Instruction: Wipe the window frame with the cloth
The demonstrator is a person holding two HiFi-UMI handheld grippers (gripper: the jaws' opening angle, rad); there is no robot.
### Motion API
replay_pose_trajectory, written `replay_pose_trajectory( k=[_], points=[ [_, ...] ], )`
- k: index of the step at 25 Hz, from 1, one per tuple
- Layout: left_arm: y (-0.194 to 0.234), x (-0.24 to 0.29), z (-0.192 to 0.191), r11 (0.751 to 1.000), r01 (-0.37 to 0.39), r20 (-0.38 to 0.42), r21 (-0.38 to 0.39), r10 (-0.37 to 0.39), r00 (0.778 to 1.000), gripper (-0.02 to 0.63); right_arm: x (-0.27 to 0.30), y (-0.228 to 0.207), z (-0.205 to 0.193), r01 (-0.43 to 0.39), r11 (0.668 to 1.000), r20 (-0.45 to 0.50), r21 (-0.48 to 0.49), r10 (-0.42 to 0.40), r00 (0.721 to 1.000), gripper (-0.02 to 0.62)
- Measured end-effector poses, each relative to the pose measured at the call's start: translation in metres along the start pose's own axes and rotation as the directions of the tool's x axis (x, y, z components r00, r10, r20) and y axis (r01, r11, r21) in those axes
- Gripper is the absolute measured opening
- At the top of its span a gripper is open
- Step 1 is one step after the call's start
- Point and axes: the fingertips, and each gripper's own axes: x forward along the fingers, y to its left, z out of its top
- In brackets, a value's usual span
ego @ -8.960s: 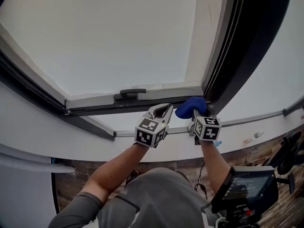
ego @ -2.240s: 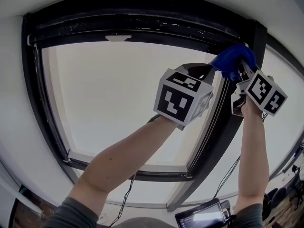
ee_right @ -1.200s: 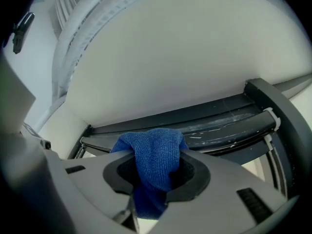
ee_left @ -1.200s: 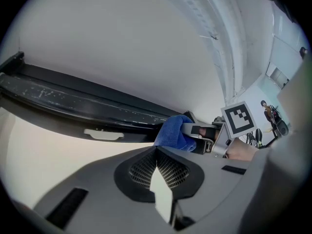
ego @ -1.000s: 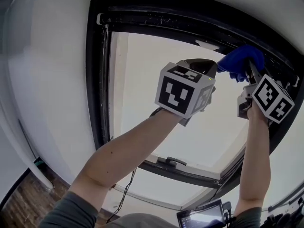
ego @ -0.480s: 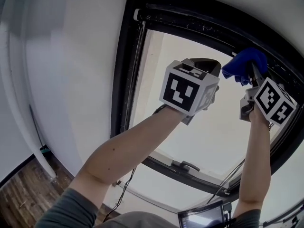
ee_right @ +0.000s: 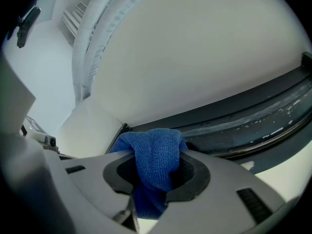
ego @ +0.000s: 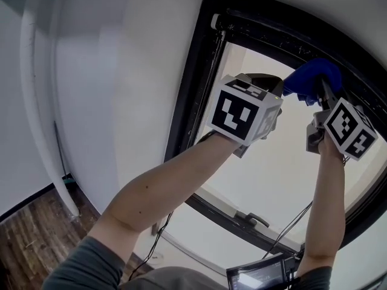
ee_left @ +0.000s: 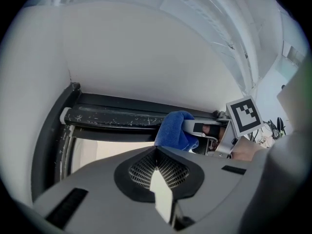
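In the head view, the blue cloth (ego: pixel 311 77) is seen at 1 o'clock, pinched by the right gripper (ego: pixel 321 88) close under the black window frame (ego: pixel 199 83). The left gripper (ego: pixel 266 84) is held at its 9 o'clock. In the left gripper view, the jaws are pressed together on nothing. In the right gripper view, the cloth is clamped between the jaws, with the frame at 2 o'clock.

Both bare forearms were raised: the left forearm (ego: pixel 163 192) was slanted from lower left to centre, the right forearm (ego: pixel 326 204) held upright at the right. The left gripper (ego: pixel 265 83) was closed with nothing between its jaws; the right gripper (ego: pixel 319 89) was clamped on a blue cloth (ego: pixel 311 76).
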Motion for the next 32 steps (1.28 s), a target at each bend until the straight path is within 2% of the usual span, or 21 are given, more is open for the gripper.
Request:
replay_pose_trajectory(
  k=[8, 11, 16, 19, 22, 32],
  points=[
    [0.089, -0.043, -0.011, 0.994, -0.105, -0.029, 0.025, 0.106, 0.994, 0.009, 0.067, 0.073, -0.037, -0.093, 0.994, 0.005, 0.057, 0.093, 0.996, 0.123],
    [0.092, -0.059, -0.002, 0.992, -0.126, -0.020, 0.006, 0.126, 0.992, 0.009, 0.070, 0.088, -0.034, -0.115, 0.991, 0.006, 0.070, 0.115, 0.993, 0.124],
    [0.087, -0.076, 0.016, 0.985, -0.160, -0.028, 0.058, 0.162, 0.986, 0.009, 0.066, 0.101, -0.025, -0.126, 0.987, 0.003, 0.099, 0.126, 0.992, 0.124],
    [0.118, -0.086, 0.009, 0.972, -0.213, -0.034, 0.097, 0.217, 0.976, 0.009, 0.087, 0.116, -0.043, -0.120, 0.984, -0.014, 0.133, 0.123, 0.992, 0.124],
    [0.147, -0.095, 0.001, 0.964, -0.244, -0.039, 0.107, 0.249, 0.968, 0.009, 0.115, 0.141, -0.053, -0.163, 0.979, -0.003, 0.121, 0.165, 0.986, 0.124],
    [0.171, -0.119, 0.004, 0.956, -0.265, -0.039, 0.125, 0.272, 0.962, 0.009, 0.150, 0.177, -0.065, -0.191, 0.966, -0.006, 0.173, 0.195, 0.981, 0.123]
  ],
)
